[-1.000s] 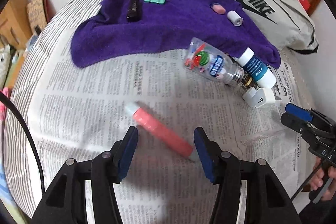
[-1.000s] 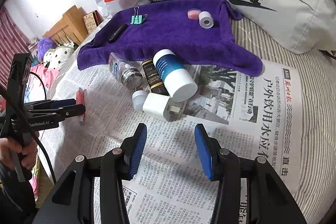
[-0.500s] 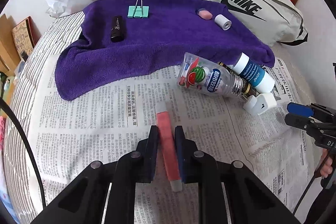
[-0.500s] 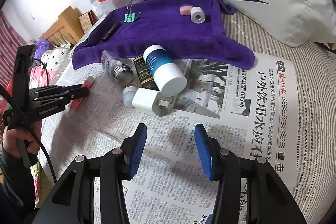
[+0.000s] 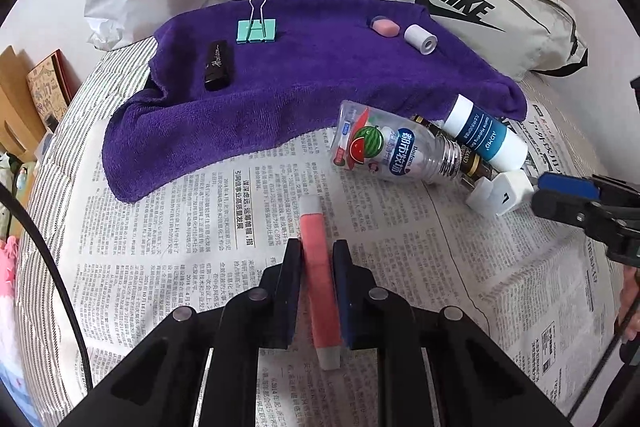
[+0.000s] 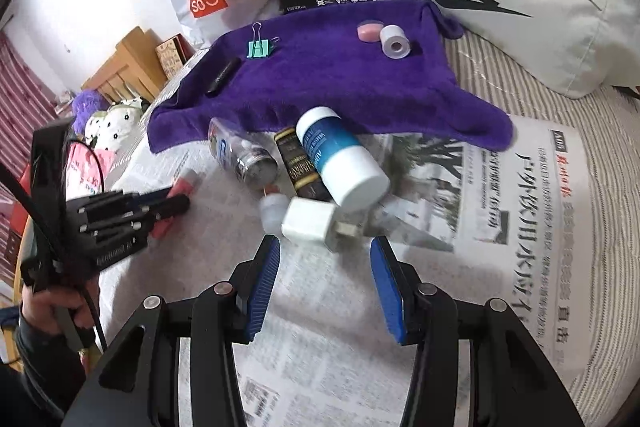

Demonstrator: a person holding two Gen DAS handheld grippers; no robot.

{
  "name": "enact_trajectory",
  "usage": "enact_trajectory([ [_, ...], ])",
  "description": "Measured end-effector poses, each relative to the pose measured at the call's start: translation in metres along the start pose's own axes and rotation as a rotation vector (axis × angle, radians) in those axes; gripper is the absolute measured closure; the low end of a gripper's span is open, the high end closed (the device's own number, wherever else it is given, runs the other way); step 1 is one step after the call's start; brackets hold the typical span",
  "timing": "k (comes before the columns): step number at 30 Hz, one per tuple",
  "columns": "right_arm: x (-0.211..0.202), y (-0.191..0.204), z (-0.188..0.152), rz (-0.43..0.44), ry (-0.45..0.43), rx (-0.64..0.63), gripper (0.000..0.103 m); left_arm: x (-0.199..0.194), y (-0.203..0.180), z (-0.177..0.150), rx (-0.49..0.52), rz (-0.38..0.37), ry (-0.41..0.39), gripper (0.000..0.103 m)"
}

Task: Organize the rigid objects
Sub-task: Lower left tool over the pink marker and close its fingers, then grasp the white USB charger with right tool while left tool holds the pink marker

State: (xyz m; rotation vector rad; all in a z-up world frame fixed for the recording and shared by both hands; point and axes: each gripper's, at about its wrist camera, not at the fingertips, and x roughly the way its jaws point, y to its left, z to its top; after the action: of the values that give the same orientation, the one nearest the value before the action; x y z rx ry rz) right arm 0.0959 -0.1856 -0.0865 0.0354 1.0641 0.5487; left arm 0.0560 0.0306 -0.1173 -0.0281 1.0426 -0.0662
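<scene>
Your left gripper (image 5: 316,267) is clamped on the pink tube (image 5: 318,267), lying on the newspaper (image 5: 180,247) below the purple towel (image 5: 312,79). Your right gripper (image 6: 325,287) (nothing between its pads) stands apart, just before the white charger (image 6: 308,223).

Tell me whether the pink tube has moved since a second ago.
Yes. The pink tube has turned from slanting across the newspaper to pointing at the purple towel, and is now clamped in the left tongs.
</scene>
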Motion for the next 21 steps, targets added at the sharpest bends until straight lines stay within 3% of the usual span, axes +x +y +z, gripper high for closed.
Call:
enact_trajectory([
  [13, 0.024, 0.017, 0.013, -0.119, 0.008, 0.032, 0.046, -0.003, 0.002, -0.002, -0.003, -0.026, -0.013, 0.087],
  [21, 0.032, 0.032, 0.004, -0.138, 0.054, -0.119, 0.048, -0.006, 0.007, -0.004, -0.025, -0.061, -0.02, 0.087],
])
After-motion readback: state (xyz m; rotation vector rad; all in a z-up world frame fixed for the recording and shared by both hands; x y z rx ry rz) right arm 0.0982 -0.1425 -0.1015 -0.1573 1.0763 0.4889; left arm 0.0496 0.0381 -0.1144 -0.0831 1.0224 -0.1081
